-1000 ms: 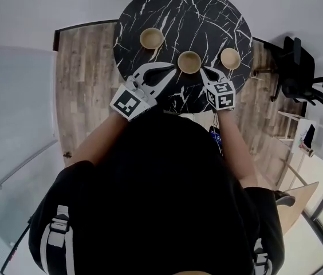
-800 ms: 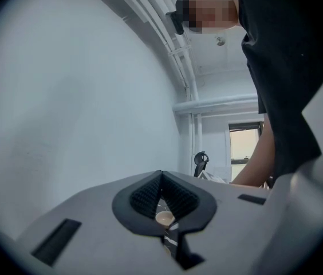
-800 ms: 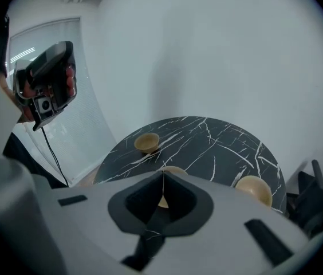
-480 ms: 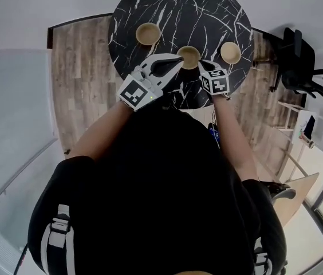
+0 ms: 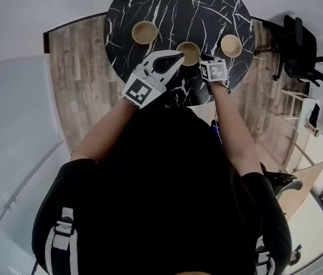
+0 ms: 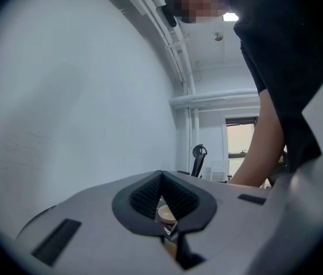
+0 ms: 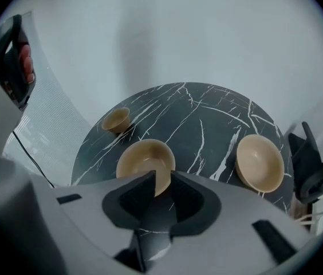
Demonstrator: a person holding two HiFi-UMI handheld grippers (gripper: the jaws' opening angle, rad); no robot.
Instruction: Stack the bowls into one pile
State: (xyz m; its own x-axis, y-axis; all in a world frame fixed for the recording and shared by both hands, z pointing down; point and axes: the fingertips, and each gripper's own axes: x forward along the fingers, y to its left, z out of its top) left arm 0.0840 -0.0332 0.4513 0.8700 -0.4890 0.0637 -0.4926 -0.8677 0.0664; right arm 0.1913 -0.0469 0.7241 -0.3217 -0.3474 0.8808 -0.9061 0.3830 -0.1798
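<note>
Three bowls sit on the table (image 5: 207, 10), each apart from the others and none inside another. The left bowl (image 5: 144, 32) lies toward the table's left side and farthest back. The middle bowl (image 5: 189, 51) is about central and nearest the person. The right bowl (image 5: 231, 45) lies close to the right edge. A chair (image 5: 304, 56) stands on the floor (image 5: 78, 85) to the table's right.

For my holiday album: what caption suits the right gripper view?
Right gripper, jaws opening over the middle bowl's near rim, above a black marble table.
</note>
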